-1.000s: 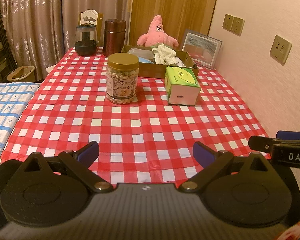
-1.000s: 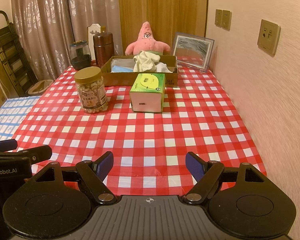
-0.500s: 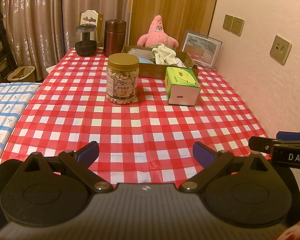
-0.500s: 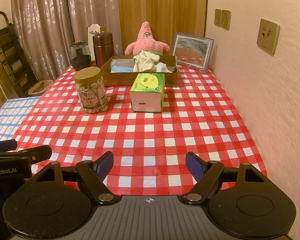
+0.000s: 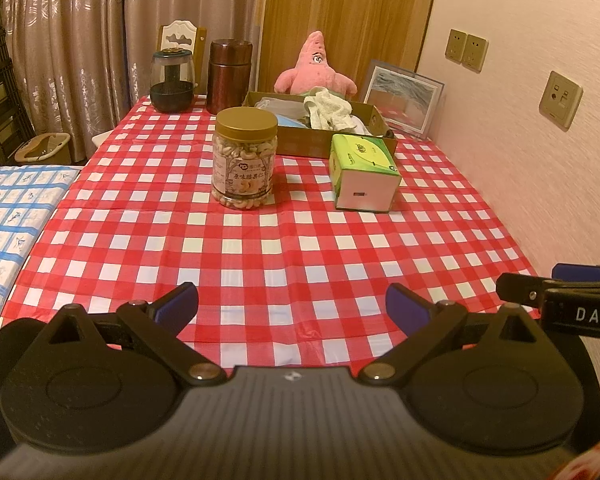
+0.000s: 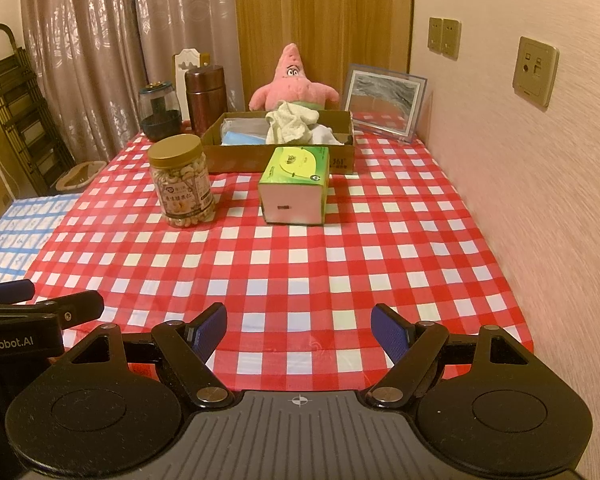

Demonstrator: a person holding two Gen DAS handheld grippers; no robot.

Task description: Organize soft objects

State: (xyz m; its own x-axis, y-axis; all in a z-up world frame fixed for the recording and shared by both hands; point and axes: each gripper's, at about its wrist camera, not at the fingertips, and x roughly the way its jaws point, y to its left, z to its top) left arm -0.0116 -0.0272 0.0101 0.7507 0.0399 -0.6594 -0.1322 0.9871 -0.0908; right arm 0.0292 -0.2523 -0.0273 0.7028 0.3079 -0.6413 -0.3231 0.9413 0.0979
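Note:
A pink star plush toy (image 5: 315, 70) (image 6: 293, 84) sits at the far end of the table, behind a shallow cardboard box (image 5: 324, 142) (image 6: 236, 156). The box holds a crumpled white cloth (image 5: 327, 110) (image 6: 291, 123) and blue items. A green tissue pack (image 5: 362, 170) (image 6: 296, 184) lies in front of the box. My left gripper (image 5: 292, 306) and right gripper (image 6: 299, 330) are both open and empty, side by side at the table's near edge, far from the box.
A jar of cashews (image 5: 245, 158) (image 6: 182, 182) stands left of the tissue pack. A glass canister (image 5: 172, 80), a brown canister (image 5: 229, 76) and a framed picture (image 5: 404, 96) stand at the back. A wall (image 6: 540, 160) runs along the right side.

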